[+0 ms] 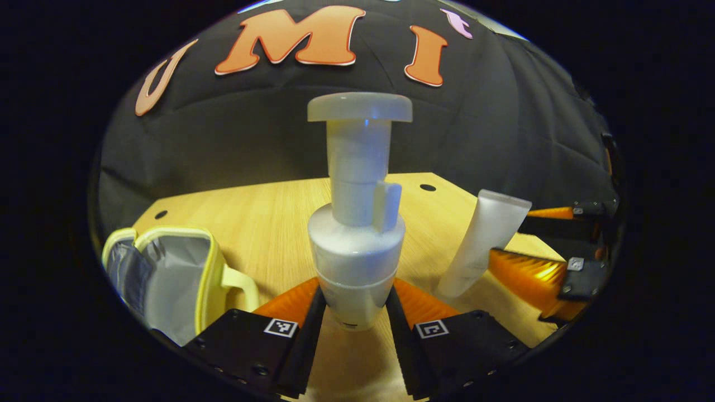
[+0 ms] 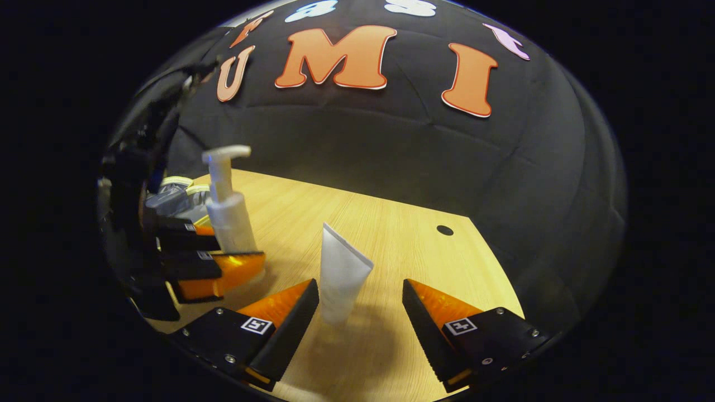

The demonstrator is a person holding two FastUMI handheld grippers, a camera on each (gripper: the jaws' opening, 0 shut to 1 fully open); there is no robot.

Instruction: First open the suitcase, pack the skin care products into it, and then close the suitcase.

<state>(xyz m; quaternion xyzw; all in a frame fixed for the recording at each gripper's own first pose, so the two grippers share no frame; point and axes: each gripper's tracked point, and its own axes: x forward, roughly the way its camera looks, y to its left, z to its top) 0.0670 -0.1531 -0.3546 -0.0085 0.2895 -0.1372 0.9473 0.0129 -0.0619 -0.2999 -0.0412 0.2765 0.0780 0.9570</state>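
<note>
Pump bottle (image 1: pixel 357 223) sits pinched at its lower body between the fingers of my left gripper (image 1: pixel 356 312), standing upright with its tall pump head well above the grip. Off to that hand's left, the suitcase (image 1: pixel 167 279), a small yellow-trimmed case, lies open on the wooden table (image 1: pixel 268 223), its grey lining showing. My right gripper (image 2: pixel 360 312) is spread wide around the white tube (image 2: pixel 342 273), which stands on its cap between the fingers; whether the near finger touches it I cannot tell. The bottle is top-heavy and held low, so I judge a quick swing toward the case could make it pivot or slip in my grip. The tube looks easy to topple: closing off-centre, one finger arriving first, would likely knock it flat on the table
</note>
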